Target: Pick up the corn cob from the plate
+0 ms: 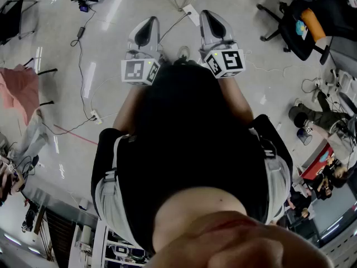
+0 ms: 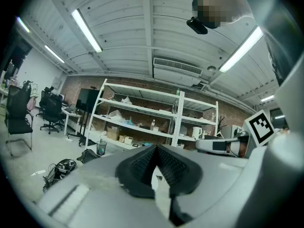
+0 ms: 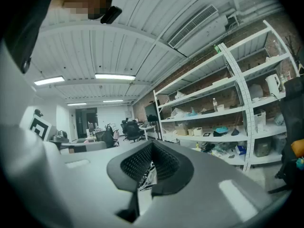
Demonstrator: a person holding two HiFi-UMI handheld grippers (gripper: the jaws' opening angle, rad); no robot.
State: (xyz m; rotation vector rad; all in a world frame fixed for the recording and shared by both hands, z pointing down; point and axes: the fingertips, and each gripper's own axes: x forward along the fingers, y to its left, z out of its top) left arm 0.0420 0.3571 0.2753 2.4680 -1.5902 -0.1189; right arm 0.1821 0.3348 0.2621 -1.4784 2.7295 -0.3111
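Open workroom: grey floor, loose clutter, storage racks.
On the floor (image 1: 111,32), a black office chair (image 1: 301,27) stands at 2 o'clock, a pink cloth (image 1: 19,91) lies at 9 o'clock, and cables (image 1: 78,54) trail at 11 o'clock. White shelving (image 2: 142,122) stands under ceiling light strips (image 2: 86,30).

Grey left hand-held gripper (image 1: 148,22), right hand-held gripper (image 1: 210,14); black pads (image 2: 141,169), black-white marker cubes (image 1: 140,71); black top (image 1: 192,144).

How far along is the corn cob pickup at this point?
Done: nothing that shows. No plate or cob appears in any view.
In hand: nothing. The left gripper and right gripper are both shut and empty, held level above the floor, facing shelves.
Left: the whole job, namely reaching the plate, closing on the cob and lifting it.
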